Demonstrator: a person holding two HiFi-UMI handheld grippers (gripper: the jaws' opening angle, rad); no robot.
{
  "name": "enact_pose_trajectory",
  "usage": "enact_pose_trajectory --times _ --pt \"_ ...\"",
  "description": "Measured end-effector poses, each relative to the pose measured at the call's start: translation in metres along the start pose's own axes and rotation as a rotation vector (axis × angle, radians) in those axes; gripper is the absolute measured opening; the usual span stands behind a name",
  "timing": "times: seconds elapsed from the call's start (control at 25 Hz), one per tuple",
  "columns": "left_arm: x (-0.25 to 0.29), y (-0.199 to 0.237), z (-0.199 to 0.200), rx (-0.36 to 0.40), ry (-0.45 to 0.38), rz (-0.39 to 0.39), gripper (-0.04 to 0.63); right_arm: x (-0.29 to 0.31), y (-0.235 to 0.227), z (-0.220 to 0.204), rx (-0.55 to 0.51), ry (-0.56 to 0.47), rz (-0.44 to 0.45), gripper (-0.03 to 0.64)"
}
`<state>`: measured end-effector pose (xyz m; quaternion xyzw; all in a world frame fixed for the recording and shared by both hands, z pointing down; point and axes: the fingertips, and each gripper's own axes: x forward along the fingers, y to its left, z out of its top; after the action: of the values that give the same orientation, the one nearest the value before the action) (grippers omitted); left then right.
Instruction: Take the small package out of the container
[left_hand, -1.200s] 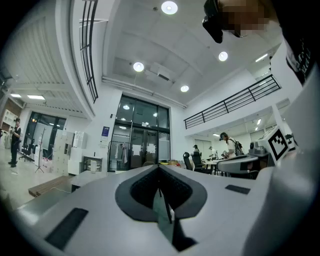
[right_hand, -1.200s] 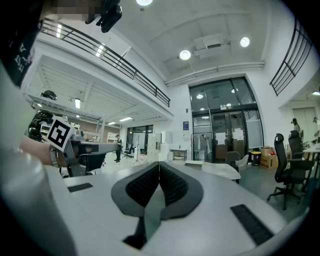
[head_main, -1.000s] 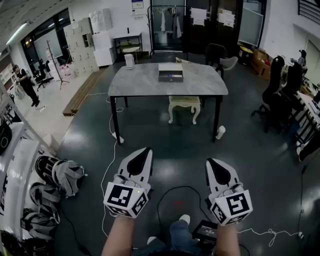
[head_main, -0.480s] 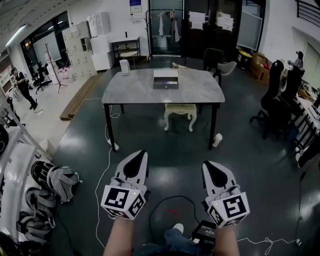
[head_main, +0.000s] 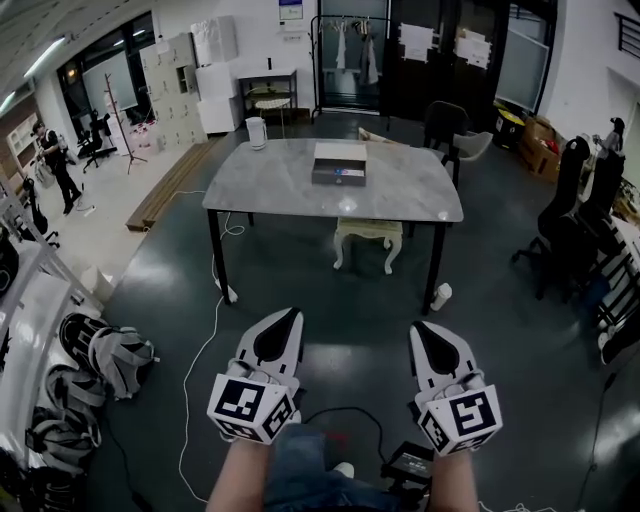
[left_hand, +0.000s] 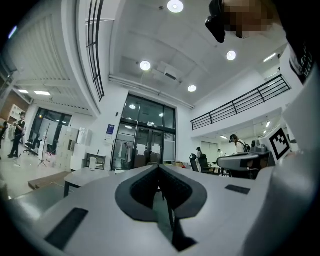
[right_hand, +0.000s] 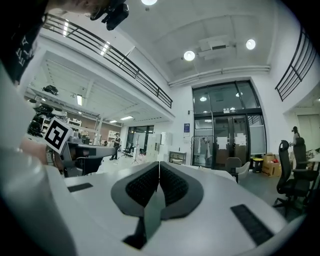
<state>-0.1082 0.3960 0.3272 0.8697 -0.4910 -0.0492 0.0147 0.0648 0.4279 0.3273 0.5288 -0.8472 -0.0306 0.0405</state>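
Head view, stool (head_main: 368, 238) under table (head_main: 262, 188), container (head_main: 340, 166) atop

White-shelled left tool (head_main: 289, 316): dark grey pad inset; cube faces white with black square marker pattern. White-shelled right tool (head_main: 421, 328): same dark grey inset, same black-on-white marker pattern.

Rounded stone-look counter (head_main: 270, 185): pale grey, faintly mottled top; black legs.

Shallow rectangular box container (head_main: 340, 160): light grey top, darker grey front.

Small carved stool (head_main: 368, 232): cream.

Cylindrical jug (head_main: 257, 131): white.

Smooth glossy floor (head_main: 340, 300): dark grey-green with pale reflections.
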Motion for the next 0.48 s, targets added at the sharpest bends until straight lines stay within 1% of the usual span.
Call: enact_pose_trajectory --times 0.24,0.48 --pt "0.058 0.033 -0.013 -0.011 0.012 -0.003 0.012 0.053 -0.032 -0.02 0.058 0.026 -0.01 0.026" --pt "0.127 0.086 -0.018 -0.04 0.013 -0.017 0.012 0.13 -0.062 -0.017 0.032 0.036 -0.032 0.026"
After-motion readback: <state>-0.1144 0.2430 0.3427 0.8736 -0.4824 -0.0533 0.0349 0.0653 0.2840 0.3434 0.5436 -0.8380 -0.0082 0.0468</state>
